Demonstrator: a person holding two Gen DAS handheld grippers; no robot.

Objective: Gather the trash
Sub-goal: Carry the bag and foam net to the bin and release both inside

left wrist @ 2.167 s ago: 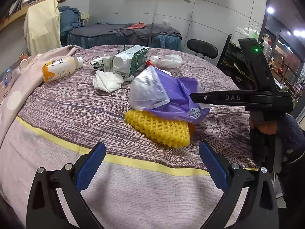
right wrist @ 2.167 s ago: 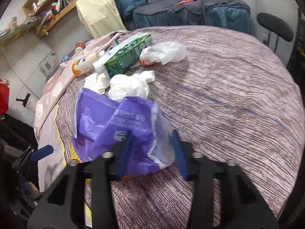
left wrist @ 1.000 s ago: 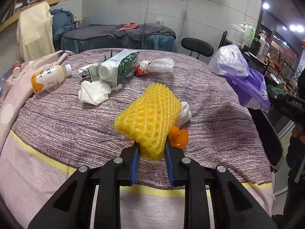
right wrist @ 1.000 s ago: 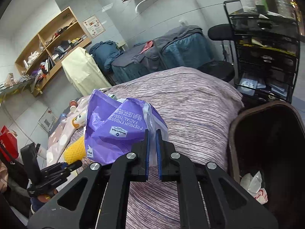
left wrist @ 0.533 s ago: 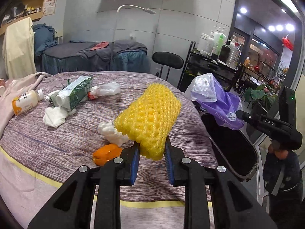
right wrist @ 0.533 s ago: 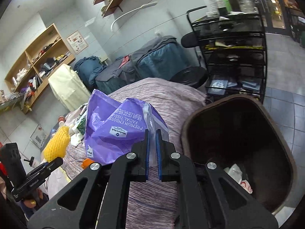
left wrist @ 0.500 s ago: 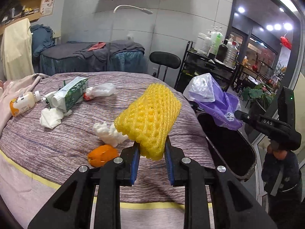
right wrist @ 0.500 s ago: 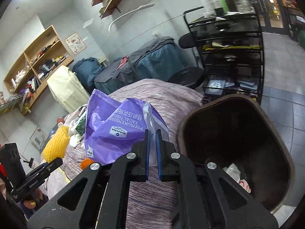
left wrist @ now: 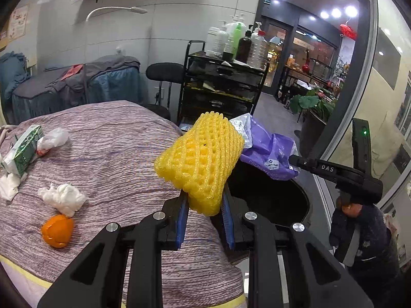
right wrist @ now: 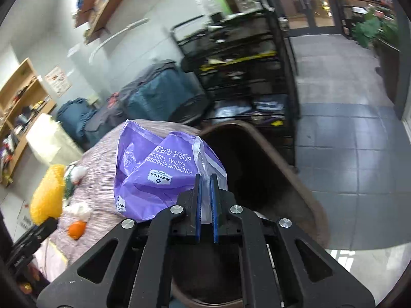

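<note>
Left tool [left wrist: 204, 209] grips yellow foam net [left wrist: 200, 160], right tool [right wrist: 205, 200] purple bag [right wrist: 159, 174], above bin [right wrist: 290, 179]; orange peel [left wrist: 57, 230] on table [left wrist: 108, 154].

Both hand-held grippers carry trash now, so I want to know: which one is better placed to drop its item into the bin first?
Right. The right hand-held gripper holds the purple bag over the bin. The left hand-held gripper, with the yellow net, looks short of it, over the bed's edge.
</note>
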